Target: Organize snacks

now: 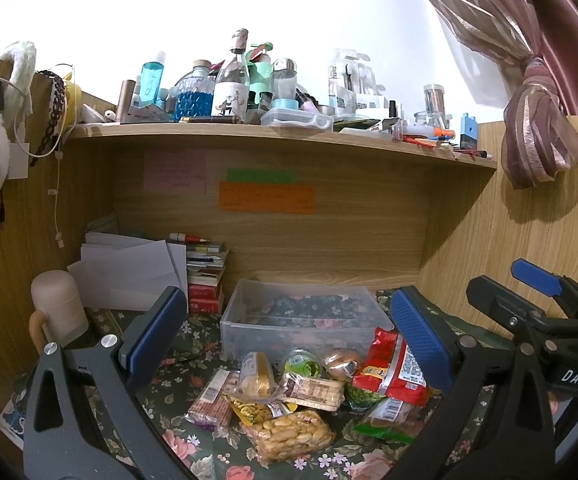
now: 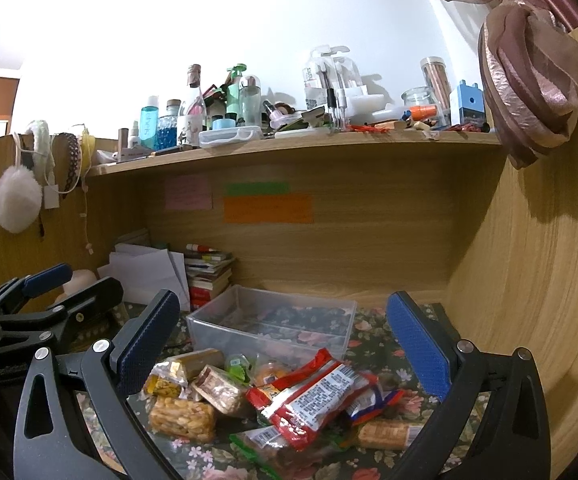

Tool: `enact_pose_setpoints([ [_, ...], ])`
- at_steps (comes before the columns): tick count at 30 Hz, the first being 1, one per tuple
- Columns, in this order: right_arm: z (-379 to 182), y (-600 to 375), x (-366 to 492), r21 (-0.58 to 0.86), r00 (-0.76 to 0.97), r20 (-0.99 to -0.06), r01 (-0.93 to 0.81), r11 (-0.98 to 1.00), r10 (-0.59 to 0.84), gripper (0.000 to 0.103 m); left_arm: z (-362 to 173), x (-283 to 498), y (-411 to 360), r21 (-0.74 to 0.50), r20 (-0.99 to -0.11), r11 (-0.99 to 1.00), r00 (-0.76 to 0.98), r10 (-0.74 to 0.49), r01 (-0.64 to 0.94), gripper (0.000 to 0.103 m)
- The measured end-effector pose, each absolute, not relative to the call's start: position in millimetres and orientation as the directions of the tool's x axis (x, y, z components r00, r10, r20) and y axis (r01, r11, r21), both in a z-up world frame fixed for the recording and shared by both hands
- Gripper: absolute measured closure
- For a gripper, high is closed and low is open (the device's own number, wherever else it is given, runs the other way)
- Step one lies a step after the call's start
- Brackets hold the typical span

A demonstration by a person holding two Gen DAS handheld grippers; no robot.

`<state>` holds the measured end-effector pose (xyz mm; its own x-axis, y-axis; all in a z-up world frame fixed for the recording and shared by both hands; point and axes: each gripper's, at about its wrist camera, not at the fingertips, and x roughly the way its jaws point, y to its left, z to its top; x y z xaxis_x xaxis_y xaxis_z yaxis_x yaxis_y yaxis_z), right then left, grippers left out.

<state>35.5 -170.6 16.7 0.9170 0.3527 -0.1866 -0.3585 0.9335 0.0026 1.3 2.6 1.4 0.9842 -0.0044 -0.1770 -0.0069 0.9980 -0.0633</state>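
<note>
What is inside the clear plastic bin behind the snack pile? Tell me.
The clear rectangular plastic bin holds no snacks; only the dark floral tablecloth shows through its walls and floor. Its near wall's lower edge is covered by the pile of packaged snacks.

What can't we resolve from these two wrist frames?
- Sticky notes: writing is too blurred to read in both views.
- Snack pile: lower packs are covered by the red packet, so no count is possible.
- Clear bin: its floor is blurred by the translucent walls.
- Left gripper and right gripper: bases are cut off by the bottom edge.
</note>
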Motion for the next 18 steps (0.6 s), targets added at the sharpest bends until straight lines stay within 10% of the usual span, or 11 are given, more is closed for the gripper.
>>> enact_pose_setpoints([
  [18, -14.7, -187.9, 76.9, 0.043, 0.883, -0.347, -0.321, 0.946, 0.316, 0.006, -40.7, 44.6, 29.4, -0.059, -0.338, 0.998, 0.941, 0.001, -0.022, 0.015],
])
